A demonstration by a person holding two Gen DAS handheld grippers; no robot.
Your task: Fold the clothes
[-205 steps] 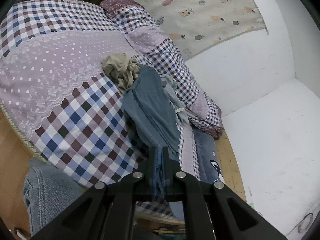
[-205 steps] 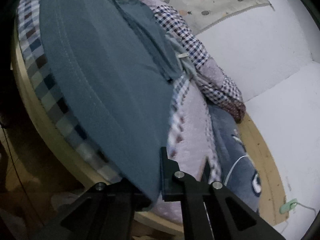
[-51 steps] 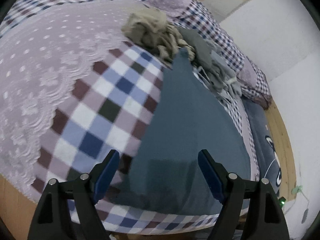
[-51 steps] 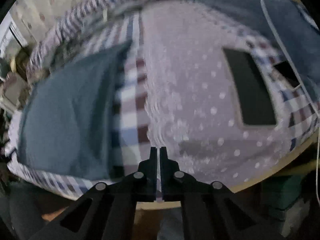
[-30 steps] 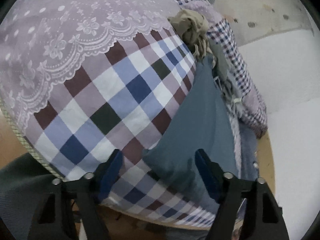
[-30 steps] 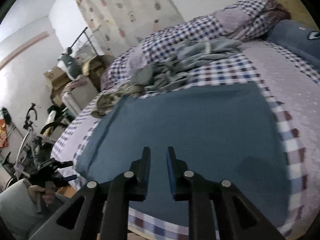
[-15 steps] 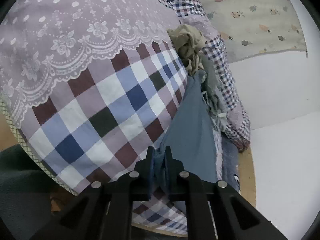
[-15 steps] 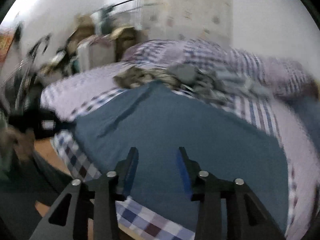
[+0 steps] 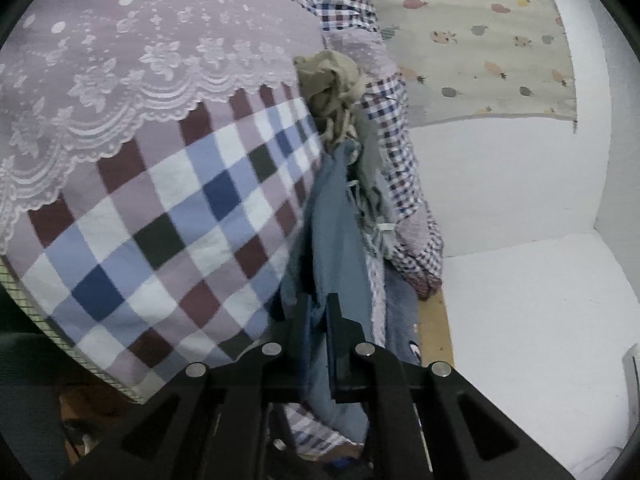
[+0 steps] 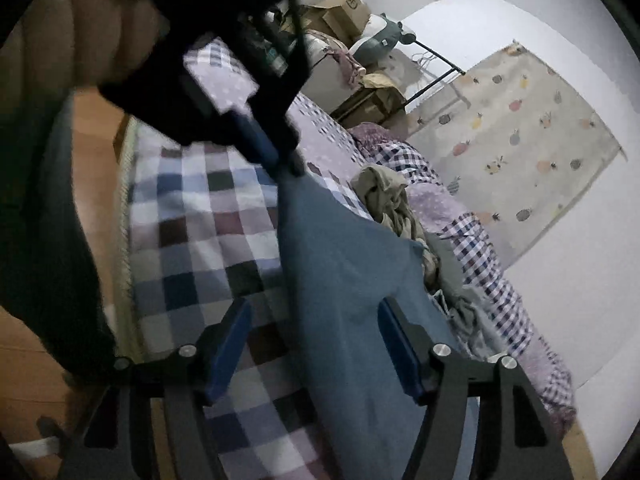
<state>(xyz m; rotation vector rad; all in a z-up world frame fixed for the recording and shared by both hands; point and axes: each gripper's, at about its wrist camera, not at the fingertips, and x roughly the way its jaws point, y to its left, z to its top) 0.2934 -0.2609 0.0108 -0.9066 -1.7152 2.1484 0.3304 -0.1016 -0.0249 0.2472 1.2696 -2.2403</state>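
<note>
A blue garment lies spread on a checked bedspread, running from 6 o'clock toward a crumpled tan garment at 12 o'clock. The left gripper has its fingers closed, pinching the blue garment's near edge. The right gripper hovers over the cloth, fingers wide apart and holding nothing.

The broad checked bedspread left of the flat blue-grey garment lies bare and passable. Beyond it, a crumpled khaki cloth heap and rumpled grey clothes block the wall side.
</note>
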